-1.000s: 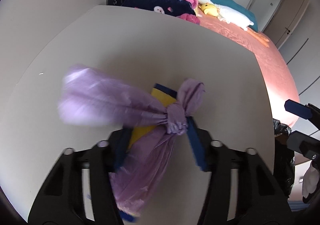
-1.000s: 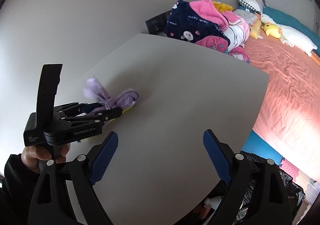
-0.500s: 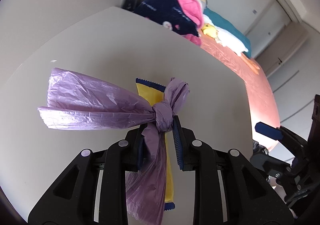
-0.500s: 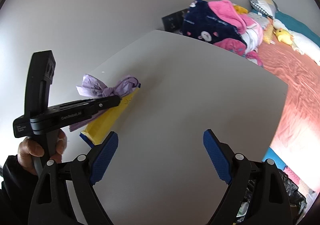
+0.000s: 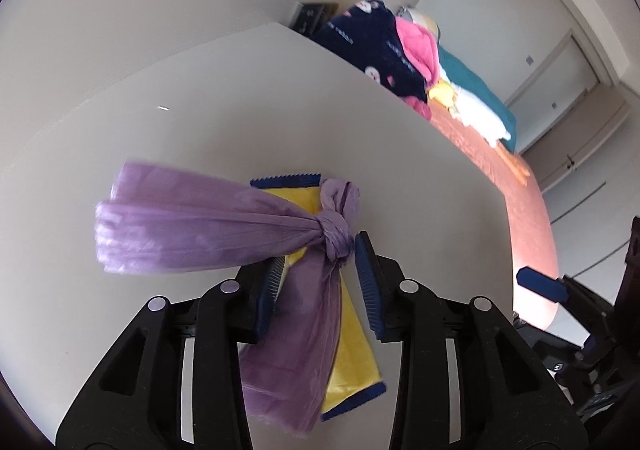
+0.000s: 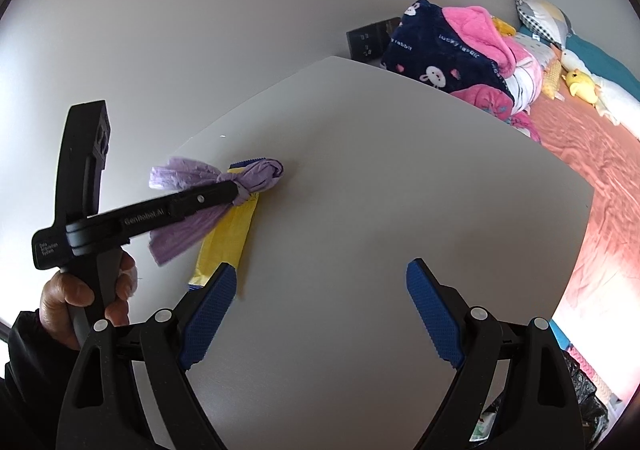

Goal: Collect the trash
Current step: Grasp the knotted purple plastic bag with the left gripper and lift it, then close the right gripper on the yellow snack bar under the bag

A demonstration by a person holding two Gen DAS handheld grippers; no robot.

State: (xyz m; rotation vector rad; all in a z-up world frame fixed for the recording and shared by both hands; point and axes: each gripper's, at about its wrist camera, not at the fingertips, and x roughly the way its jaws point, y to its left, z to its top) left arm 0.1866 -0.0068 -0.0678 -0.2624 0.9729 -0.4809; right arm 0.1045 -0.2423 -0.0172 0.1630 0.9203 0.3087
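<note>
A knotted purple plastic bag (image 5: 224,226) and a yellow wrapper with blue ends (image 5: 352,362) are at the left of the white table (image 5: 240,90). My left gripper (image 5: 320,254) has both between its jaws, just below the knot. The jaws are opening and the pads stand a little off the plastic. In the right wrist view the left gripper (image 6: 232,190) reaches over the bag (image 6: 188,226), and the wrapper (image 6: 228,238) lies flat on the table (image 6: 380,190). My right gripper (image 6: 322,268) is open over bare tabletop, right of the wrapper, holding nothing.
A person's hand (image 6: 80,290) holds the left gripper's handle. Beyond the table's far edge lie a navy and pink blanket pile (image 6: 460,46) and a bed with an orange cover (image 6: 600,154). A black trash bag (image 6: 588,402) sits below the table's right corner.
The left jaws closed on the bag and wrapper half a second ago and now stand wider apart. The left gripper rolled and shifted. The bag's loose end is blurred.
</note>
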